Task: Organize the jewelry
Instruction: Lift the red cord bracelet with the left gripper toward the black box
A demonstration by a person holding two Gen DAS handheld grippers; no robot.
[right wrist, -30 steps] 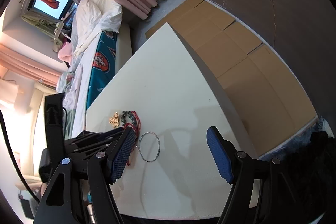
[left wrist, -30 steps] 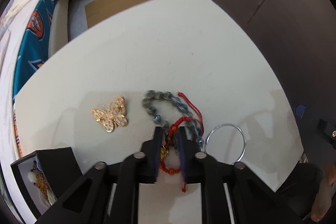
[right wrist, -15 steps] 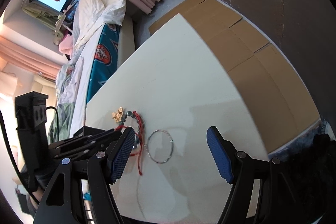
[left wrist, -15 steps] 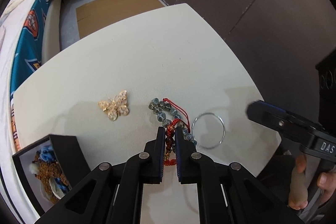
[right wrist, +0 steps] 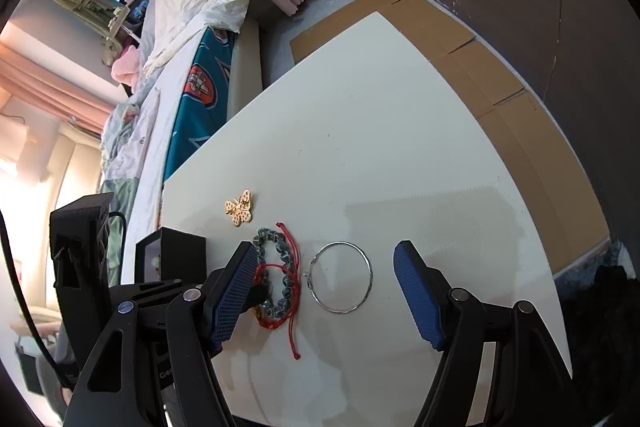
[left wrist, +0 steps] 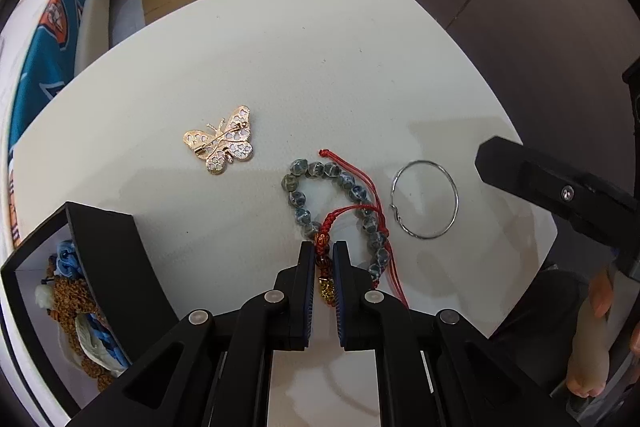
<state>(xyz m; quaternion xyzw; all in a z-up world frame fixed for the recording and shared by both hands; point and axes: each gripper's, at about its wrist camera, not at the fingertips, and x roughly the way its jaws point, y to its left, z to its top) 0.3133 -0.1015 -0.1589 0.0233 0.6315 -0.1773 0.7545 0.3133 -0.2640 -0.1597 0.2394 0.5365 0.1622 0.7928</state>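
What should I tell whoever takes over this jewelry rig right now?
Left gripper: shut on the red cord bracelet, which lies tangled with the grey bead bracelet on the white table.
Right gripper: open, holding nothing, hovering over the silver hoop.
Gold butterfly brooch: loose on the table, apart from the rest.
Black jewelry box: at the table's left edge, open, already holding several pieces.
Left to do: box the red cord bracelet, bead bracelet, hoop and brooch.

Red cord bracelet (left wrist: 325,259) across beaded bracelet (left wrist: 304,195)
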